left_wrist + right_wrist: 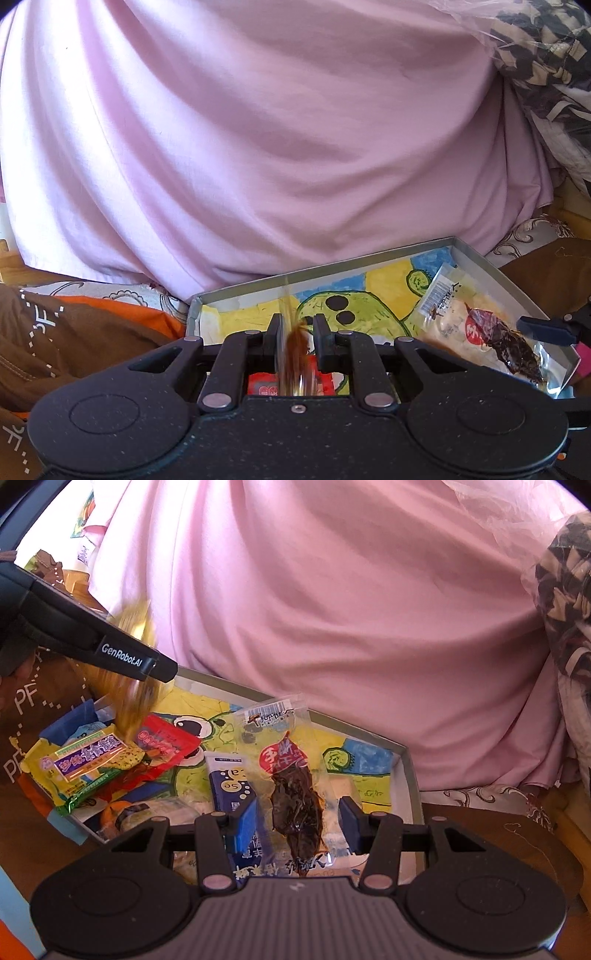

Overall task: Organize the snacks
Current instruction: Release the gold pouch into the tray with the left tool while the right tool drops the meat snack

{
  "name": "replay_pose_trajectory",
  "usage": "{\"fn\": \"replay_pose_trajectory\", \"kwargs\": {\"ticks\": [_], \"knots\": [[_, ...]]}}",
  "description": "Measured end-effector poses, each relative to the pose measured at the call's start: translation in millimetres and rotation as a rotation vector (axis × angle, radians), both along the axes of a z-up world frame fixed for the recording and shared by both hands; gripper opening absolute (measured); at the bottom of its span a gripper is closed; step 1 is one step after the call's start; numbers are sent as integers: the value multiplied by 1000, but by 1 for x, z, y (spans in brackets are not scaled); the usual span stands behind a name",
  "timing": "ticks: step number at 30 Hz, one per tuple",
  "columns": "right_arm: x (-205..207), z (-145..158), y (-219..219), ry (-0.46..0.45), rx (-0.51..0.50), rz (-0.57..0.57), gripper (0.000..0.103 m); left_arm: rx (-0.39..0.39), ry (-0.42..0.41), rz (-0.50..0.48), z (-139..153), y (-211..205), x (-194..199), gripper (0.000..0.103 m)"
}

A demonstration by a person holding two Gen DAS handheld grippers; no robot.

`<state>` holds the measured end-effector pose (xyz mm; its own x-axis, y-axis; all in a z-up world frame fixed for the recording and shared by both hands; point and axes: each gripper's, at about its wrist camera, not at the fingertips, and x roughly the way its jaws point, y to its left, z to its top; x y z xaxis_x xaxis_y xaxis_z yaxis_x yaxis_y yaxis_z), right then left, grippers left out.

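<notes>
Nearest, the right gripper [297,821] hangs with its jaws apart over a clear packet of dark dried snack [291,775] lying in the painted tray [410,771]. Beyond it, the left gripper [297,334] pinches a blurred amber packet [295,354] above the tray's far-left pile. I judge that packet is being dropped in; next the jaws must part.

Blurred brown snack packet [295,350] between left gripper [298,328] jaws, above the cartoon-lined tray [325,269].
</notes>
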<state>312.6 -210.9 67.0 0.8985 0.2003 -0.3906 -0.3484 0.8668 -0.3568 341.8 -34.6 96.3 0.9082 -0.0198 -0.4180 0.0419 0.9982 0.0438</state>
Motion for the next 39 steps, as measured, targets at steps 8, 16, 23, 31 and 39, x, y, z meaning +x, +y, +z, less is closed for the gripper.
{"fn": "replay_pose_trajectory", "kwargs": {"ticks": [8, 16, 23, 31, 39], "knots": [[2, -2, 2, 5, -4, -5, 52, -3, -4, -13, 2, -6, 2, 18], [7, -1, 2, 33, 8, -27, 63, -58, 23, 35, 2, 0, 1, 33], [-2, 10, -5, 8, 47, -40, 79, -82, -4, 64, 9, 6, -11, 83], [-16, 33, -5, -41, 81, -35, 90, -139, -24, 115, 23, 16, -22, 95], [-26, 53, -8, -71, 130, -64, 101, -163, -38, 131, 36, 24, -41, 101]]}}
